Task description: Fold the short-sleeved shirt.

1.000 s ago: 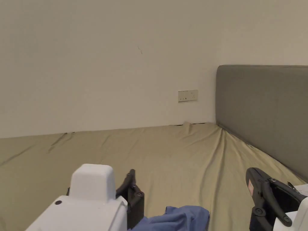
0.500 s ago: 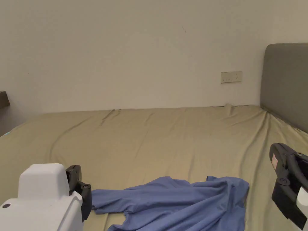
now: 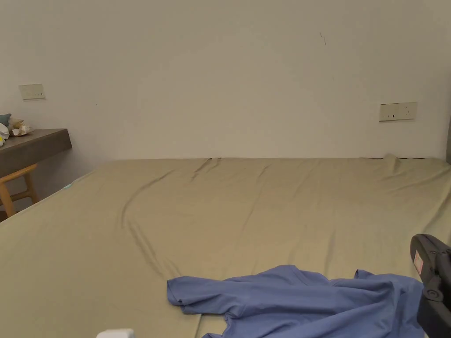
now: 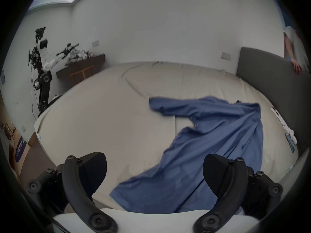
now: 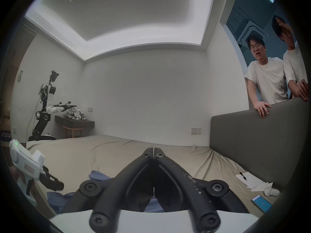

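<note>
A blue short-sleeved shirt (image 3: 299, 303) lies crumpled and partly spread on the tan bed sheet (image 3: 242, 211), one sleeve reaching out to the left. In the left gripper view the shirt (image 4: 210, 135) runs from the middle of the bed down between the jaws of my left gripper (image 4: 154, 174), which stands wide open just above the near hem. My right gripper (image 5: 154, 151) is shut, with nothing at its tips, and blue cloth (image 5: 99, 176) lies below it. It shows at the right edge of the head view as the right gripper (image 3: 429, 264), beside the shirt's right end.
A grey headboard (image 5: 252, 144) bounds the bed on the right, with two people (image 5: 267, 78) leaning on it. Papers (image 5: 249, 180) and a phone (image 5: 261, 203) lie by it. At the far left are a shelf (image 3: 35, 145), a wooden chair (image 3: 17, 185) and a robot on a stand (image 5: 45, 105).
The head camera has swung left and down, bringing more of the shirt into the picture. My left gripper has sunk to the bottom edge of the head view. The right gripper stays at the right.
</note>
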